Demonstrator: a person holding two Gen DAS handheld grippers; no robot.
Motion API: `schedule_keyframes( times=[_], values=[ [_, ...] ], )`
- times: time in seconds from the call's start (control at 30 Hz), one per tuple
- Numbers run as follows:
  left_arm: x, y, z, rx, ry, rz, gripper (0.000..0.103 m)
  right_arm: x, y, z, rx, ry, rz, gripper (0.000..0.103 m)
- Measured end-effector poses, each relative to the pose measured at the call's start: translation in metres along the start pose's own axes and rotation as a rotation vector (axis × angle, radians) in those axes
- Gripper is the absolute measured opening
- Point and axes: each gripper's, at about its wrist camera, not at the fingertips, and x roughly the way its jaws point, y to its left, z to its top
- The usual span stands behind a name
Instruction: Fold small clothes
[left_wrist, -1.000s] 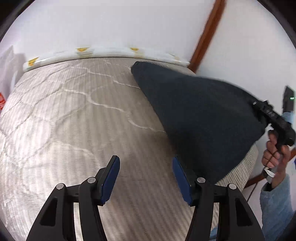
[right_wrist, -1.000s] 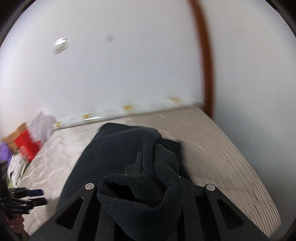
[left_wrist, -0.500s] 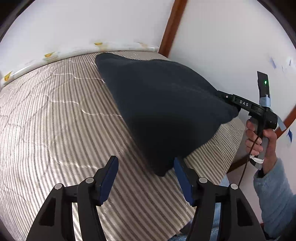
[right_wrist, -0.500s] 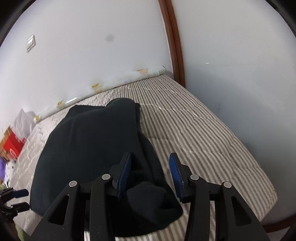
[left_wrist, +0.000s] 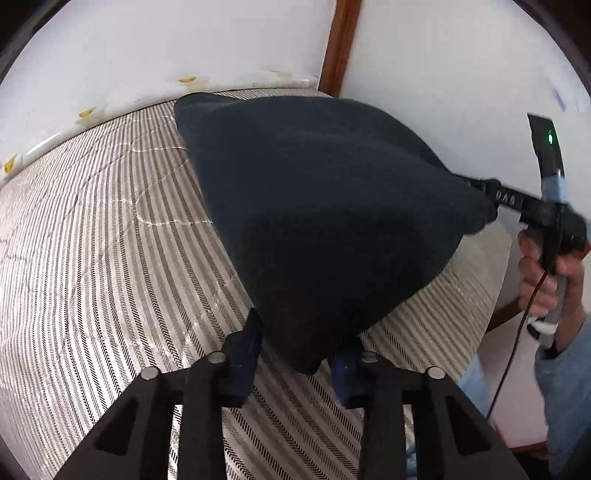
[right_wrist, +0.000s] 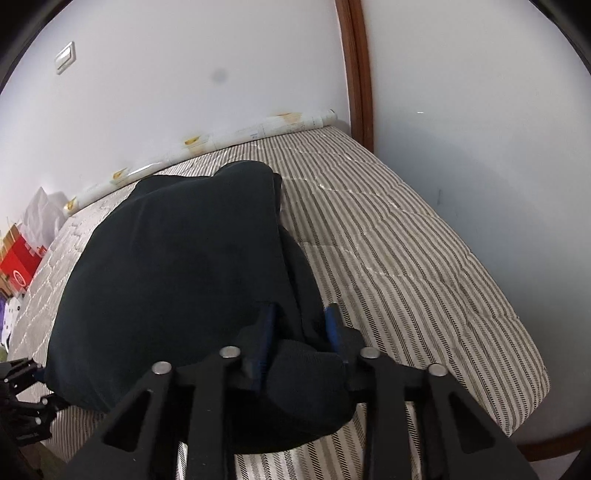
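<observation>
A: Striped grey-and-cream quilted mattress (left_wrist: 110, 258) fills the surface, with white walls behind. What is nearest in the left wrist view?

B: Nearest is the left gripper (left_wrist: 295, 354). Its blue-padded fingers (left_wrist: 249, 343) stand on both sides of the low corner of the dark navy knitted garment (left_wrist: 325, 221), with the gap narrow. I cannot tell if they press the cloth.

A: And the right gripper (right_wrist: 297, 332)?

B: Its fingers are partly apart, with a thick bunch of the same garment (right_wrist: 177, 266) between them. If it grips firmly, I cannot tell.

A: How does the garment look?

B: It is matte, soft and thick, stretched like a tent between both tools. Its far end lies on the mattress, near the rolled patterned paper (right_wrist: 229, 136) at the wall.
</observation>
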Motion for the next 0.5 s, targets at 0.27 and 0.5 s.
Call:
schedule_keyframes(
  times=[0.27,0.5],
  values=[
    [-0.017,0.028,0.001,-0.052,-0.084,0.0,0.017,0.001,0.021,0.007,-0.012,-0.018,-0.007,0.013],
    [-0.047,0.081,-0.021,-0.145,-0.131,0.044,0.015,0.0,0.072,0.015,-0.053,-0.032,0.072,0.01]
  ],
)
